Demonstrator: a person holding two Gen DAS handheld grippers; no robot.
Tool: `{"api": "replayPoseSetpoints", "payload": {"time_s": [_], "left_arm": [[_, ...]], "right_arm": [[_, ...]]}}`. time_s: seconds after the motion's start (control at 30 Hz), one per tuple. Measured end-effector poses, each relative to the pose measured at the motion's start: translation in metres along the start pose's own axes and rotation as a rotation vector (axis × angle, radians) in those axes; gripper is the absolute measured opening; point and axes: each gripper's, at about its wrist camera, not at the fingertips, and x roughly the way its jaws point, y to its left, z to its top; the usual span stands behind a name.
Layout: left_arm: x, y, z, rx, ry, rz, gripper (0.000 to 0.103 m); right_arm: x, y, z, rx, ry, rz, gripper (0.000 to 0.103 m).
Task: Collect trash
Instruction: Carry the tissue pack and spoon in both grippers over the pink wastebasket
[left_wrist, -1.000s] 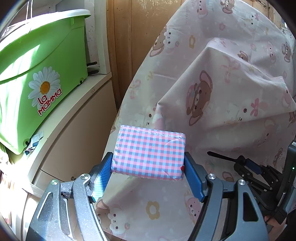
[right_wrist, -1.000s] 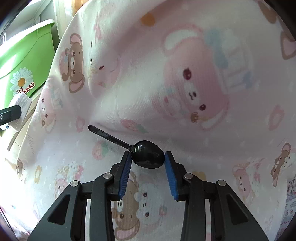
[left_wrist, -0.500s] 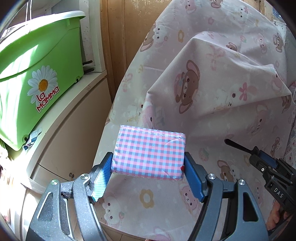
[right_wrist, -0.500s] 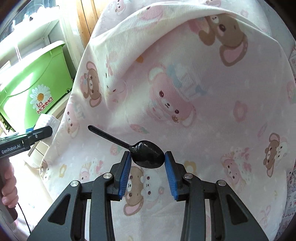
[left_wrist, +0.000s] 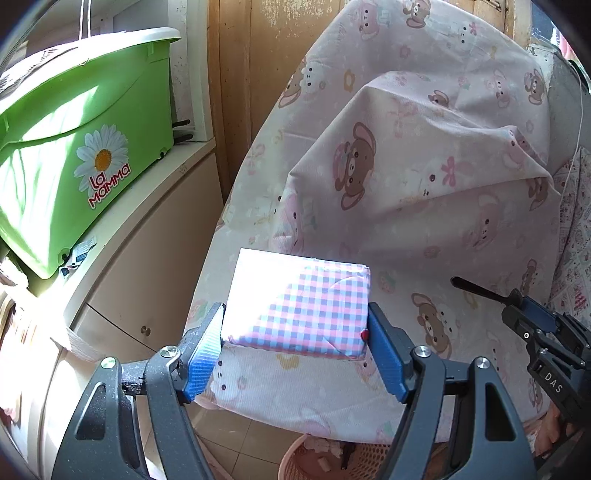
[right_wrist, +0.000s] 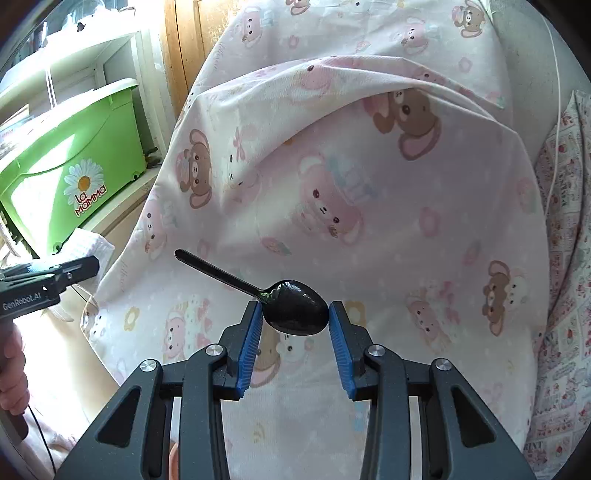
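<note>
With the left claw (left_wrist: 295, 328) clamped on the checked packet (left_wrist: 299, 302) and the right claw (right_wrist: 295, 317) pinching the black spoon (right_wrist: 295, 312), keep both squeezes firm while lowering toward the pink basket (left_wrist: 306, 458) below them.

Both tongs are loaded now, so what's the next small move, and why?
Probably lower the left tongs, clamped on the checked packet, toward the pink basket at the bottom edge of the left wrist view and release there. The right tongs grip the black spoon and can follow.
</note>
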Motion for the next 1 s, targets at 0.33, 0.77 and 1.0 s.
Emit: {"api": "replayPoseSetpoints", "payload": {"time_s": [0.33,0.77,1.0], "left_arm": [[-0.044,-0.021,-0.047,0.038,0.033,-0.018,0.072],[-0.024,-0.013,-0.119,0.031,0.168,-0.084,0.072],[-0.011,-0.006,-0.132,0.017,0.224,-0.090,0.072]], "right_arm": [[-0.078,0.001,-0.030,0.058,0.001,0.122,0.039],[-0.058,0.037,-0.111,-0.056,0.177,0.202,0.040],[-0.041,0.044,-0.131,-0.104,0.261,0.183,0.040]]}}
